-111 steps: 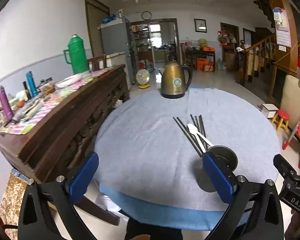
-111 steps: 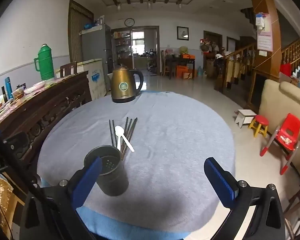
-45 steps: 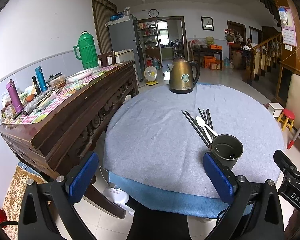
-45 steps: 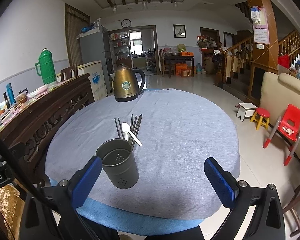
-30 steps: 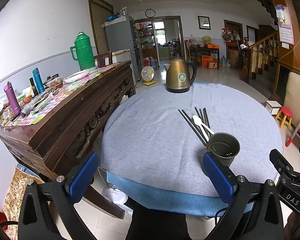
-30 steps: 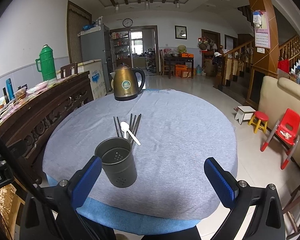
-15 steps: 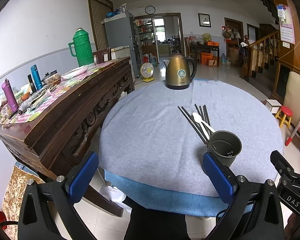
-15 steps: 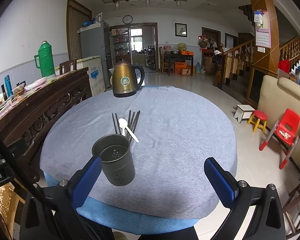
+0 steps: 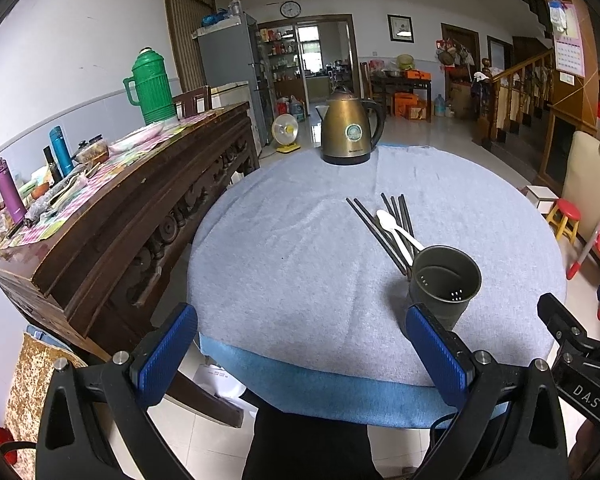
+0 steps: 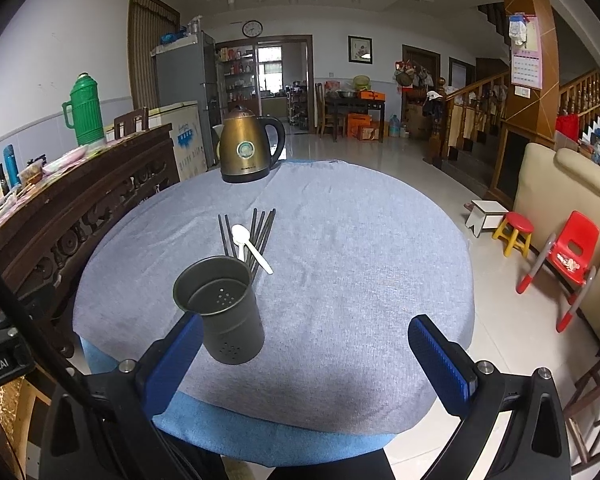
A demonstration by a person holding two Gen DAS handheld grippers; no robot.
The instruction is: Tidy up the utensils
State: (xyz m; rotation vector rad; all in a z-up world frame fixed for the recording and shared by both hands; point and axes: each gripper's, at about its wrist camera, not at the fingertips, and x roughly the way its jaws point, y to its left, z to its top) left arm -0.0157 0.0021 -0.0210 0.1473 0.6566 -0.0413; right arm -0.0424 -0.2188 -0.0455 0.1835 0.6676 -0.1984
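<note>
A dark metal utensil cup (image 9: 444, 286) (image 10: 222, 308) stands upright and empty near the front of a round table under a grey-blue cloth (image 9: 300, 264) (image 10: 360, 272). Just behind it lie several dark chopsticks (image 9: 374, 226) (image 10: 260, 232) with a white plastic spoon (image 9: 396, 230) (image 10: 250, 246) across them. My left gripper (image 9: 300, 354) is open at the table's near edge, left of the cup. My right gripper (image 10: 306, 354) is open too, its left finger close beside the cup. Neither holds anything.
A brass-coloured electric kettle (image 9: 350, 132) (image 10: 250, 150) stands at the table's far edge. A dark carved sideboard (image 9: 112, 204) with a green thermos (image 9: 150, 88) and bottles runs along the left. Red child chair (image 10: 568, 252) and stools sit on the floor at right.
Both grippers have drifted slightly forward toward the table; the cup looms a little larger. Utensils and cup have not moved, and both grippers stay open.
</note>
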